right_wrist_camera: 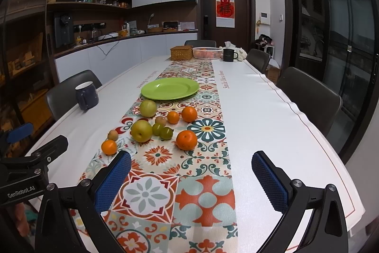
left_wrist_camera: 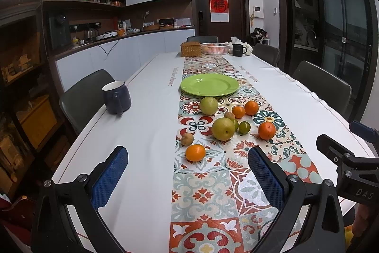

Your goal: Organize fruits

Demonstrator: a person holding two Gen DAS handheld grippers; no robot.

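A bare green plate point(left_wrist_camera: 209, 84) point(right_wrist_camera: 170, 88) lies on the patterned table runner. In front of it sit several loose fruits: two yellow-green pears point(left_wrist_camera: 223, 129) point(right_wrist_camera: 141, 131), several oranges point(left_wrist_camera: 195, 152) point(right_wrist_camera: 186, 140), two small green fruits point(left_wrist_camera: 244, 127) point(right_wrist_camera: 166, 133) and two small brown ones point(left_wrist_camera: 187, 139) point(right_wrist_camera: 113, 135). My left gripper point(left_wrist_camera: 188, 163) hovers open near the table's front edge, the nearest orange just beyond its fingertips. My right gripper point(right_wrist_camera: 191, 166) is open too, nothing between its blue pads point(right_wrist_camera: 268, 181), with the fruits ahead and to its left.
A dark blue mug point(left_wrist_camera: 116, 97) point(right_wrist_camera: 86, 95) stands at the table's left edge. At the far end are a wicker box point(left_wrist_camera: 191, 49), a pink basket point(left_wrist_camera: 215, 48) and a black mug point(left_wrist_camera: 238, 50). Dark chairs point(right_wrist_camera: 308, 91) line both sides.
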